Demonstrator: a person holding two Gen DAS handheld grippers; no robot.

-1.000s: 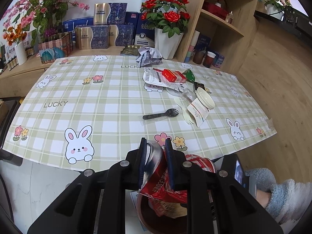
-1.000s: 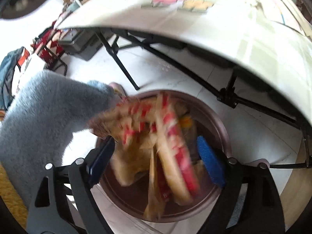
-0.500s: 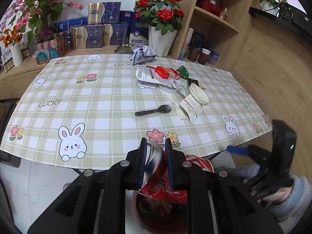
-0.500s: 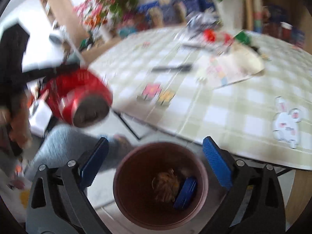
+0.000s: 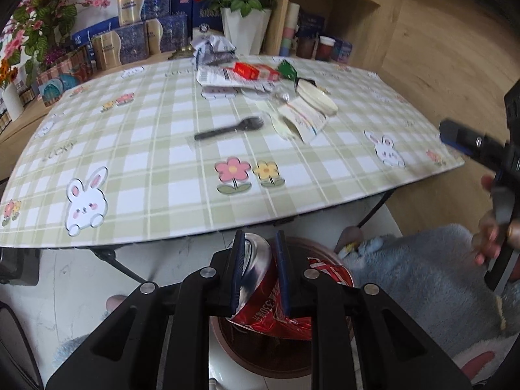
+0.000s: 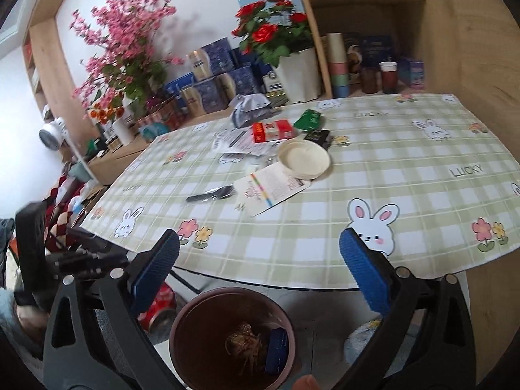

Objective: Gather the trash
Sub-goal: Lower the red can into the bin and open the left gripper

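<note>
Crushed can (image 5: 260,279) clamped in left gripper (image 5: 259,268).

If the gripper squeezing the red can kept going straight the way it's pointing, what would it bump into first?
Probably the brown trash bin. The left gripper holds the crushed red can right above the bin's opening and tilts downward, so the can would likely go into it. Depth is hard to judge here.

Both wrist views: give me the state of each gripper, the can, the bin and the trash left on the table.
left gripper: shut on the red can
red can: crushed, held above the bin
right gripper: open, empty
bin: on the floor, some trash inside
black fork: lying flat on table
white lid: on table, among papers
</note>
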